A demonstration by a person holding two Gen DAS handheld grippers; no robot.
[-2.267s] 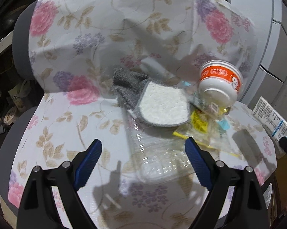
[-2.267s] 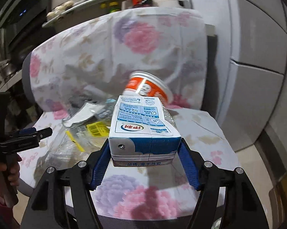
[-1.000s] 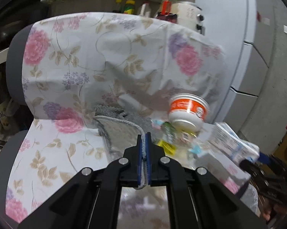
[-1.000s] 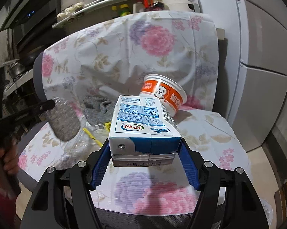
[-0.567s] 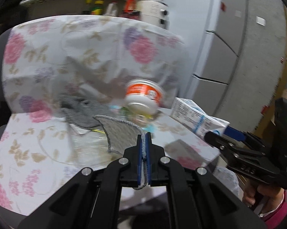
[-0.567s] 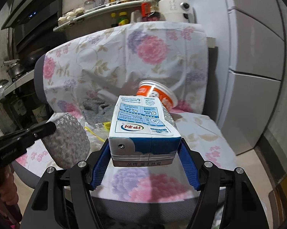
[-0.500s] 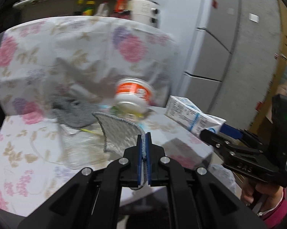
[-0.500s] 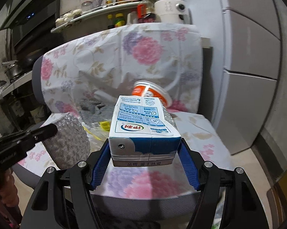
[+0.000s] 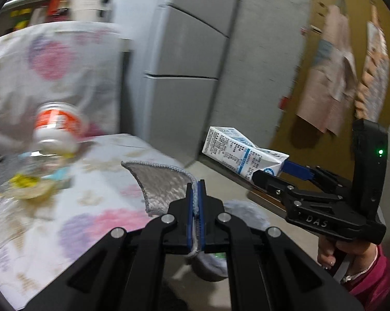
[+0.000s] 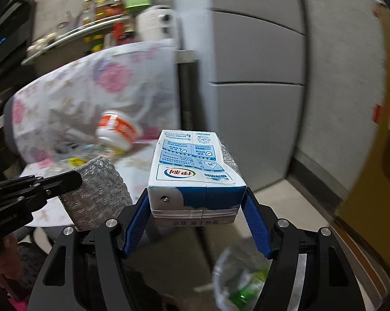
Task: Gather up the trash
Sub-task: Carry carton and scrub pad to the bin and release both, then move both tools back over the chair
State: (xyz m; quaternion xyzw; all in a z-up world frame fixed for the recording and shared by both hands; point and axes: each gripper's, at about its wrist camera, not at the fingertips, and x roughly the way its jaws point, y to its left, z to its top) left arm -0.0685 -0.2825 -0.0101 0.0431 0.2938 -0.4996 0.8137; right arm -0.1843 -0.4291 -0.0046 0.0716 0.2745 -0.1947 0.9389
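Here the left gripper (image 9: 195,202) is clamped shut on a grey scouring pad (image 9: 163,184), which sticks out forward and left of its blue fingers (image 9: 190,207). The right gripper (image 10: 196,207) grips a blue-and-white milk carton (image 10: 195,171) by its base, carton lying lengthwise ahead of the fingers. Ahead-left of both grippers, an orange-and-white noodle cup (image 10: 118,129) lies tipped on the floral-covered chair (image 9: 99,207) among blurred wrappers. A crushed plastic bottle (image 10: 236,280) lies below the right gripper.
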